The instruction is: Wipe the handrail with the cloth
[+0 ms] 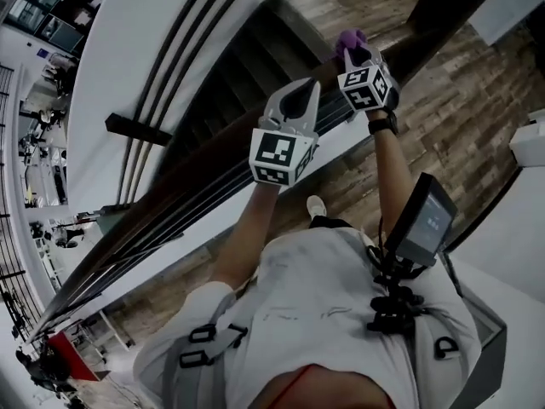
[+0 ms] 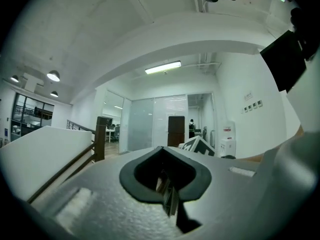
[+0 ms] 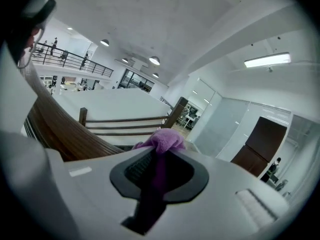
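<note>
The right gripper (image 3: 155, 163) pinches the cloth (image 3: 165, 139) at the handrail (image 3: 60, 129); the left gripper (image 2: 167, 196) is pressed together, empty. Hard rubbing may pull the cloth out.

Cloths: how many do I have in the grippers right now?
1. The purple cloth is clamped in the right gripper, up by the handrail. The left gripper is shut with nothing in it. No other cloth shows.

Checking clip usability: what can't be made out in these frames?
Whether the cloth touches the handrail: the right gripper covers the contact in the head view, its own body in the right gripper view.
Whether the left gripper rests on the handrail: hidden beneath it in the head view.
People on the balcony: too small, right gripper view.
</note>
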Action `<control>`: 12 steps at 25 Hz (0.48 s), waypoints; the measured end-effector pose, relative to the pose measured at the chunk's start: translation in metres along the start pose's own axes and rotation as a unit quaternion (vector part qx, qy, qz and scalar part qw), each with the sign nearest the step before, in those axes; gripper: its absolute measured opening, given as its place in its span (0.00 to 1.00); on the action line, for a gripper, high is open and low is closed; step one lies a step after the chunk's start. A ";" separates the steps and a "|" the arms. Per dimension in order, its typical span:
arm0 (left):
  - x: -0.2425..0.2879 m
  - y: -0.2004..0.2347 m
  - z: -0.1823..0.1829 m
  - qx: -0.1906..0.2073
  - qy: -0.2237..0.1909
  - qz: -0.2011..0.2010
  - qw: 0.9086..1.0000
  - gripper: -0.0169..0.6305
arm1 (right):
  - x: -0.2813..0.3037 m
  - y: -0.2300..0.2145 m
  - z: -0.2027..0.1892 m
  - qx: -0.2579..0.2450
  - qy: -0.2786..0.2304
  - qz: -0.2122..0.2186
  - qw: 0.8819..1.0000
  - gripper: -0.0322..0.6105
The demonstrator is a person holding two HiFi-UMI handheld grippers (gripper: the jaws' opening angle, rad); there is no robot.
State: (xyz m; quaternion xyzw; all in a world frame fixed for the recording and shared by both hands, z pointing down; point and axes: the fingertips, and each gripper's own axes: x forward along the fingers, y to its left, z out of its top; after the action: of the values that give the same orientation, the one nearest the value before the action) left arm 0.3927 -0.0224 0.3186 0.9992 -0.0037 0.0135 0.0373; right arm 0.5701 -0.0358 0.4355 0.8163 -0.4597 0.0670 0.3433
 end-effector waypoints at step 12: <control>0.097 -0.062 -0.005 -0.003 0.012 -0.059 0.998 0.03 | 0.056 -0.124 -0.054 0.005 0.031 -0.096 0.995 0.13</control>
State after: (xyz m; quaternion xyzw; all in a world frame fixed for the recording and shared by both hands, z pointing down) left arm 0.4902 0.0394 0.3213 0.9973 0.0557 0.0232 0.0410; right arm 0.7122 0.0006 0.4386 0.8561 -0.3681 0.0611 0.3577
